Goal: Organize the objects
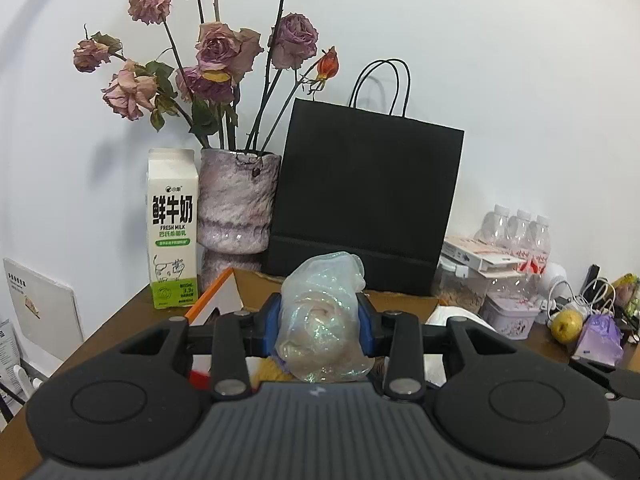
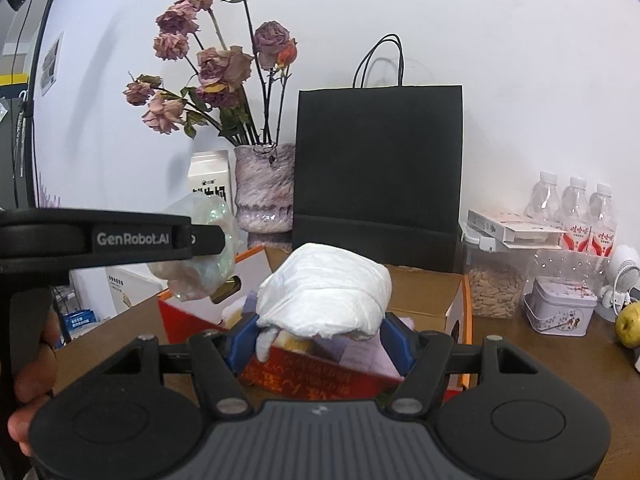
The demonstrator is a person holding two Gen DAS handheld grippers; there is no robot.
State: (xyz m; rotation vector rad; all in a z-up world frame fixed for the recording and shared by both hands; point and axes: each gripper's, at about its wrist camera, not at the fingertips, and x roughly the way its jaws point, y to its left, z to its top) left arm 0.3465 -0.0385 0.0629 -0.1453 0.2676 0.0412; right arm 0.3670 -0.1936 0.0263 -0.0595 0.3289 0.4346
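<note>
**Cardboard box half filled, two bundles in the air above it**

The cardboard box [image 2: 424, 292] sits open on the wooden table [image 2: 560, 360], in front of the black paper bag [image 2: 380, 160], with purple and yellow soft items already inside. On the left, the left gripper [image 1: 322, 320] is clamped on an iridescent wrapped bundle [image 1: 320, 320], held above the box's near left edge. To its right, the right gripper [image 2: 320, 336] grips a white crumpled bundle [image 2: 328, 292] over the box's front wall. Neither bundle has been set down. Further right, a tin [image 2: 560, 308], a pear [image 2: 628, 324] and bottles [image 2: 576, 208] stand loose; whether they belong in the box I cannot tell.
</note>
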